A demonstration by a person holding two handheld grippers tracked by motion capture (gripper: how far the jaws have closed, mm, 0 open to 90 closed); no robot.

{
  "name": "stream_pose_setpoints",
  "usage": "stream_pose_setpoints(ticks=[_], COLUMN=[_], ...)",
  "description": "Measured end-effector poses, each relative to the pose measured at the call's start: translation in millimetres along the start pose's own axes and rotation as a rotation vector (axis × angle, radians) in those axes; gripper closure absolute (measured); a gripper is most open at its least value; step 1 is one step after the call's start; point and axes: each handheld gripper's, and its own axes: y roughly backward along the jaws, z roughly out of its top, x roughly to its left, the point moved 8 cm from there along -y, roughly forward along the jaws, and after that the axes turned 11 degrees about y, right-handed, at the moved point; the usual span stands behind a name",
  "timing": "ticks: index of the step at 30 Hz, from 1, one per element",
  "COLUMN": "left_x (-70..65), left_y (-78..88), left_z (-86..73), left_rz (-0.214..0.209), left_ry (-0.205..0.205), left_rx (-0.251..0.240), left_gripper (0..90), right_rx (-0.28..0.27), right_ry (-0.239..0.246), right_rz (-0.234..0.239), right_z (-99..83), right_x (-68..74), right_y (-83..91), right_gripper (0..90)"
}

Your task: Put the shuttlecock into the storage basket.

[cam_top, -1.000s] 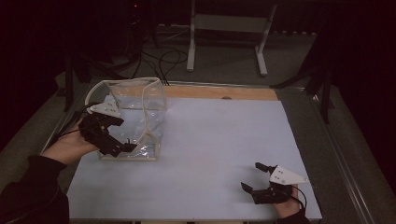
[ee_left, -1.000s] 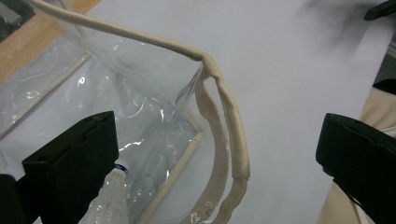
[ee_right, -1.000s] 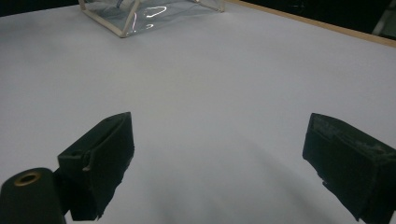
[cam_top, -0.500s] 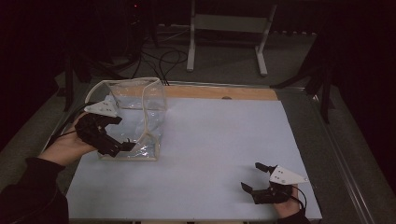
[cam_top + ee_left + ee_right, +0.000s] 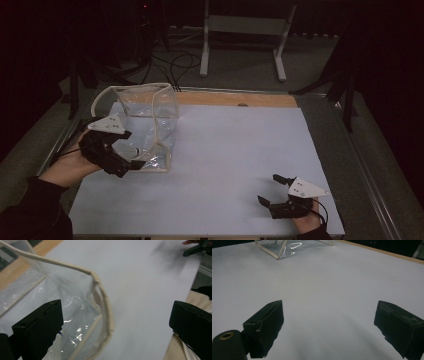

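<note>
The left hand-held gripper (image 5: 131, 149), jaws wide, straddles the upright clear bag's (image 5: 150, 125) corner, mouth upward.

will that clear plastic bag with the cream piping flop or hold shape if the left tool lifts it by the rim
The clear plastic bag with cream piping probably sags: its walls look thin and crinkled, the rim already bowed. It seems light, so it may slide on the smooth white table when the open left tool nudges it.

This looks like a lab or recording studio rather than a home. A table (image 5: 240, 150) with a white top and metal edge rails stands in a dark room, with black cables (image 5: 175, 62) trailing over grey carpet (image 5: 240, 80) and a white metal stand (image 5: 240, 30) behind it.
</note>
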Motion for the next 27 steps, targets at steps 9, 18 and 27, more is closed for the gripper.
stream_pose_setpoints(ticks=[9,18,27], left_x=[-15.8,-25.0,-35.9], left_y=[2.9,-2.7,-10.9], left_z=[-5.2,-16.2,-27.9], left_rz=[-0.018,-0.031,-0.045], left_ry=[-0.029,-0.037,-0.051], left_rx=[-0.019,-0.028,-0.019], left_gripper=[0.2,0.2,0.3], right_rx=[0.0,0.005,0.001], right_ry=[0.005,-0.002,0.005], right_rz=[-0.005,0.001,-0.005], right_z=[0.4,-0.2,0.4], right_x=[-0.4,0.2,-0.5], right_y=[0.6,0.2,0.6], right_gripper=[8.7,8.7,8.7])
